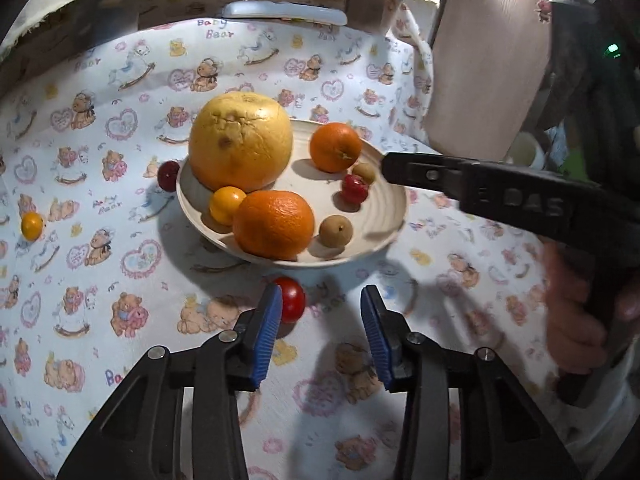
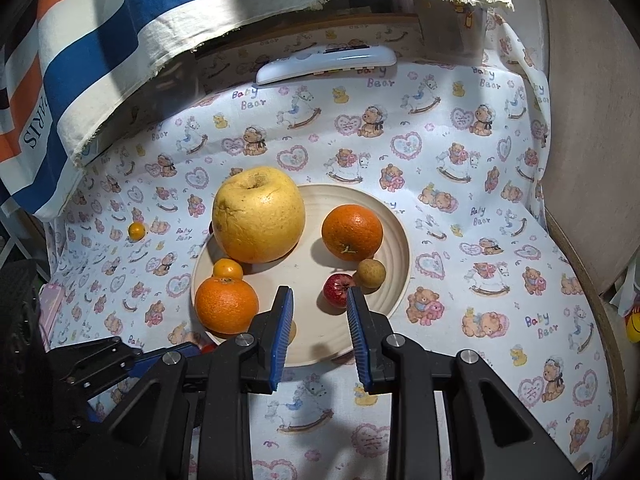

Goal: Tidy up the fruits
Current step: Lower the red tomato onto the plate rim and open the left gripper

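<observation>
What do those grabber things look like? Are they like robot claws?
A bit like claws! The left gripper and the right gripper look the same: two black plastic fingers with triangle-shaped holes and round silver bolts. Each fingertip has a blue ridged pad. From the side, the right one is a dark bar with raised letters, too blurred to read. No cables show.

Right gripper (image 2: 320, 304) hovers over near rim of round cream ribbed plate (image 2: 402, 256), blue pads apart, nothing between them. Small red apple-like fruit (image 2: 338, 286) just ahead, touching right pad's tip. Large yellow pomelo (image 2: 258, 216) farther ahead-left.
</observation>
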`<state>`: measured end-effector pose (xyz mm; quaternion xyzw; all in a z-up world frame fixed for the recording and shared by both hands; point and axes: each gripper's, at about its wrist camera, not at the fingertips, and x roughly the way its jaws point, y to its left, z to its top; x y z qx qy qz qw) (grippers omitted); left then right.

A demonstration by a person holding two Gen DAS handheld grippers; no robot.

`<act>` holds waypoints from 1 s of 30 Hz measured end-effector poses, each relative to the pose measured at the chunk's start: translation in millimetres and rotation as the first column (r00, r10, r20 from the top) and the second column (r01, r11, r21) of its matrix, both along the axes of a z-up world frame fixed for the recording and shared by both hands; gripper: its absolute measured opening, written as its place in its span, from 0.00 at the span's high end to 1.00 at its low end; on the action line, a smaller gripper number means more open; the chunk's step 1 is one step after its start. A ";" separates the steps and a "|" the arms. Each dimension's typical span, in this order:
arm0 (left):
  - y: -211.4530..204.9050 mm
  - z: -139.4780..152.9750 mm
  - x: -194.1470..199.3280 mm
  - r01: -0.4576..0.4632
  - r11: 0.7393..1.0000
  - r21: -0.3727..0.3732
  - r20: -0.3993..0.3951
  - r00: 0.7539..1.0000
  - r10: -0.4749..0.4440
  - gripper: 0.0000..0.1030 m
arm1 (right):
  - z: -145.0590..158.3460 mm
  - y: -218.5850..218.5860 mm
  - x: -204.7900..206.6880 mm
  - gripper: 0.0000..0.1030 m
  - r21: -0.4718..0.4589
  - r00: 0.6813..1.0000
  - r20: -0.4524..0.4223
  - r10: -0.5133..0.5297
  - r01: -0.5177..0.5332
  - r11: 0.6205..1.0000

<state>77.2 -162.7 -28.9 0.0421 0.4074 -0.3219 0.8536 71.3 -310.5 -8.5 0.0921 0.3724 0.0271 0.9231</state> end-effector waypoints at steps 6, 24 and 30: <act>0.0 -2.8 7.6 -0.026 0.999 0.040 0.025 0.999 0.025 0.73 | 3.7 1.4 -3.7 0.72 -0.002 1.000 0.012 0.003 -0.003 1.000; 1.8 7.3 3.0 -0.056 0.993 0.099 0.096 0.994 0.047 0.52 | 10.0 -3.3 -9.7 0.72 0.014 0.999 0.033 -0.012 0.011 1.000; -1.6 -10.8 18.2 -0.065 0.993 0.098 0.019 0.998 0.063 0.64 | 5.4 -4.4 -5.9 0.72 0.003 1.000 0.013 -0.025 0.025 1.000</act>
